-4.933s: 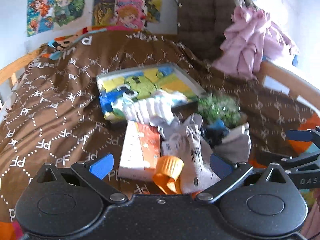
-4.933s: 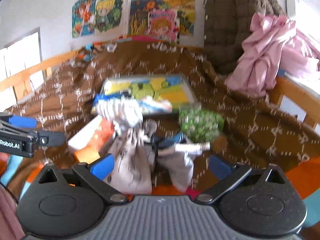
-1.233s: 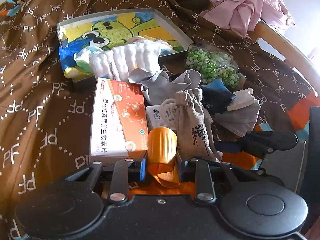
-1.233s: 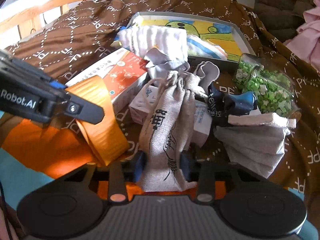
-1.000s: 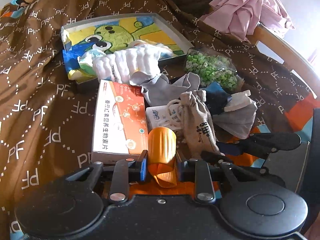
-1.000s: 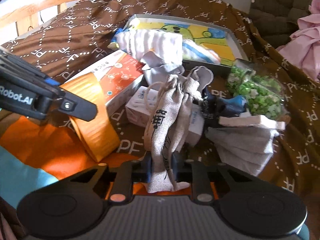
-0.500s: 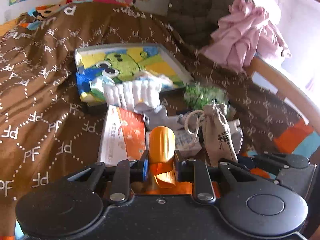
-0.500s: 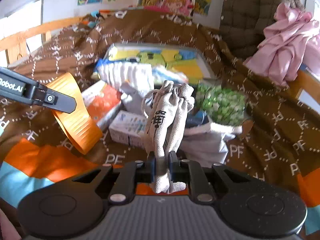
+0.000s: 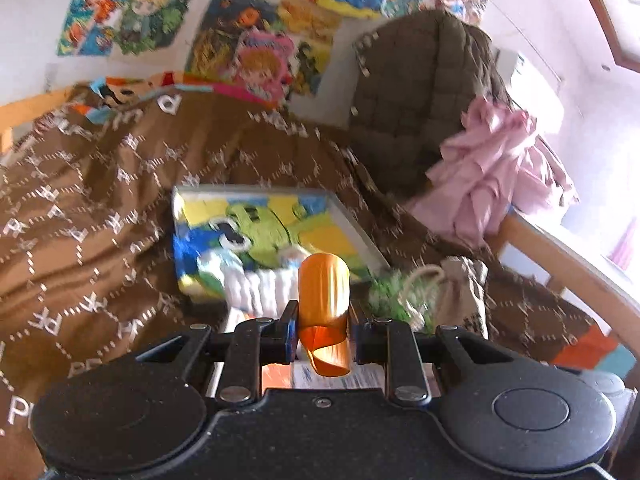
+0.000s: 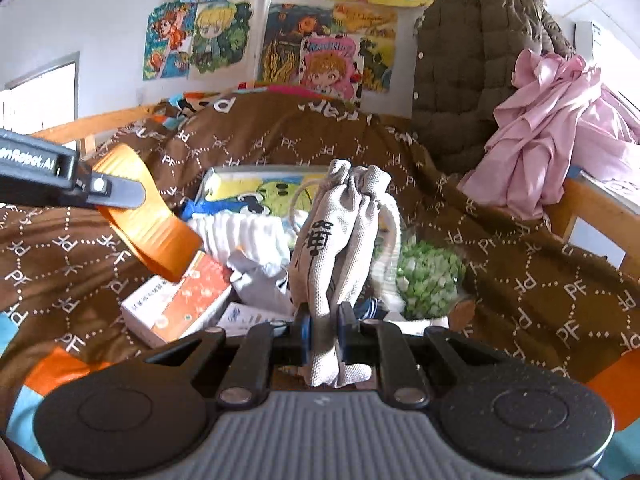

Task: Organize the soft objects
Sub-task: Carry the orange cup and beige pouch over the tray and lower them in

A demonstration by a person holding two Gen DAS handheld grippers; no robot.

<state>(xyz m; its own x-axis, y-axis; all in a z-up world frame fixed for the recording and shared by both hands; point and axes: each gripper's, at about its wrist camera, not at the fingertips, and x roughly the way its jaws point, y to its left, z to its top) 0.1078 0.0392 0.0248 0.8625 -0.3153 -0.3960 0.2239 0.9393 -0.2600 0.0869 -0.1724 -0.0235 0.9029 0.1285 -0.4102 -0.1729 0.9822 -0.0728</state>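
Fingers on the right gripper are pinched almost together on the lower part of a beige drawstring pouch; the sack stands up between them, long axis running away from the camera and upward, gathered neck and cord loop at the far end, a short tail of cloth hanging out below the pads. Over on the other side, the left gripper is clamped, jaws narrow but not fully closed, on a curled orange strap; its rolled end pokes up past the tips, its loose tongue curls down behind them; from the right wrist view that strap hangs clear above the red-and-white box.

Now the relation that counts: both loads are lifted off the brown bedspread, and the picture tray lies straight ahead of both sets of fingers, beyond the clutter; a white folded cloth sits at its near edge, the bag of green bits just right of it. The pouch lines up almost dead centre with the tray, so my read is the right hand is better aligned with it, a forward carry with the pouch's length already pointing that way; the left hand would come in from the tray's near left corner. If the tray is the target, the risk is the dangling cord snagging the cloth on the way over.
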